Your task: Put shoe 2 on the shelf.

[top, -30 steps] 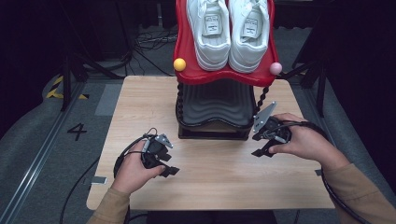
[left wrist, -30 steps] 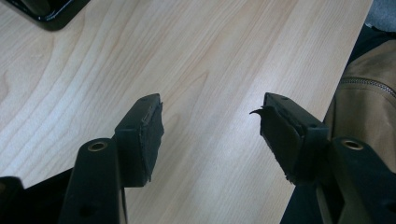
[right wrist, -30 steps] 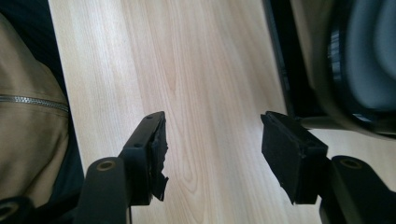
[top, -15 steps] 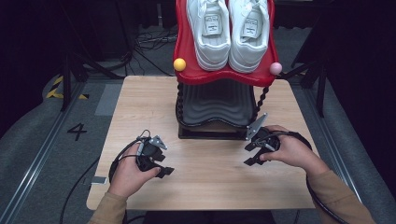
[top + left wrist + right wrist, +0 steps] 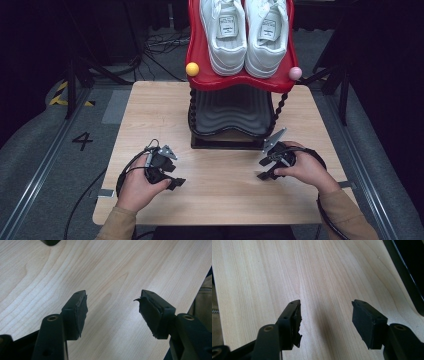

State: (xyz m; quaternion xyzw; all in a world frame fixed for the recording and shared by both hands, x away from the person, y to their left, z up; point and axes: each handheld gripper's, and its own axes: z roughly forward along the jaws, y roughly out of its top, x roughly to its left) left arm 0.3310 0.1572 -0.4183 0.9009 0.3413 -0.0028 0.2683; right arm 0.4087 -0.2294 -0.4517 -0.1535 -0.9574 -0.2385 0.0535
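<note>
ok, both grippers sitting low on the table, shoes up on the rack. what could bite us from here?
1. The pair of white sneakers sits high on the tilted red top shelf; a clumsy tug may slide them off.
2. Pad rubber on the left gripper and right gripper looks torn, so grip may slip.
3. Both open grippers must clear the black lower shelf when rising.

The right gripper [image 5: 325, 317] hangs low over a light wooden desk [image 5: 287, 270], jaws spread wide with bare wood grain between them and nothing held. The left pad's [image 5: 295, 323] rubber is torn and ragged along its lower edge; the right pad [image 5: 365, 321] looks intact. A black base edge [image 5: 404, 272] runs along the upper right corner. Tan fabric [image 5: 215, 315] shows beyond the desk's left edge.
</note>
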